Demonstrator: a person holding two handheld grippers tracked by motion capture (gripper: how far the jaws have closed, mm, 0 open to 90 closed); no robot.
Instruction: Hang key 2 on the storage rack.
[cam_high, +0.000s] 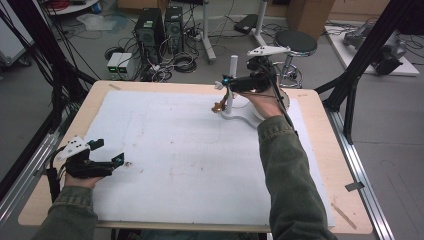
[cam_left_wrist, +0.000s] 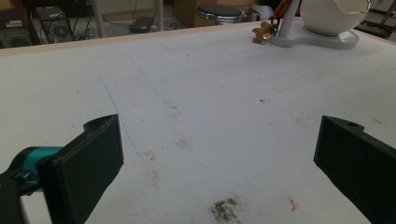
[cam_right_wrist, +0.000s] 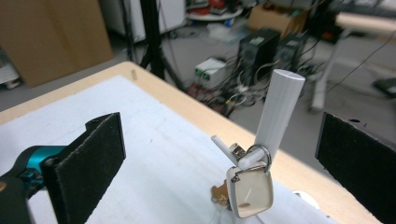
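- The right tongs (cam_high: 223, 83) are standing wide apart with nothing between the pads, hovering just beside the white upright peg stand (cam_right_wrist: 279, 108); in the right gripper view the jaws are framing the stand's post without touching it.
- The cream-coloured key fob on its small metal ring (cam_right_wrist: 249, 185) is hanging from the stand's short side arm, right below the post's middle, and a little brass-coloured key (cam_high: 218, 106) is dangling beneath it, close to the stand's white base (cam_high: 240, 117).
- The fob is looking light and rigid, with a smooth, likely slippery face; it is probably swinging freely on its ring, so a grip on the flat sides of the fob, or on the ring just above it, is seeming safest.
- The stand itself is looking light enough to tip if the ring is snagging on the arm.
- The right hand (cam_high: 263, 102) is reaching far across the bench (cam_high: 75, 115), forearm stretched, holding its tongs level and pointing sideways at the stand.
- The left tongs (cam_high: 109, 152) are also standing apart and holding nothing, resting low over the white mat (cam_left_wrist: 210, 102), well apart from the stand on the near left.
- The left hand (cam_high: 80, 176) is lying relaxed at the bench edge.
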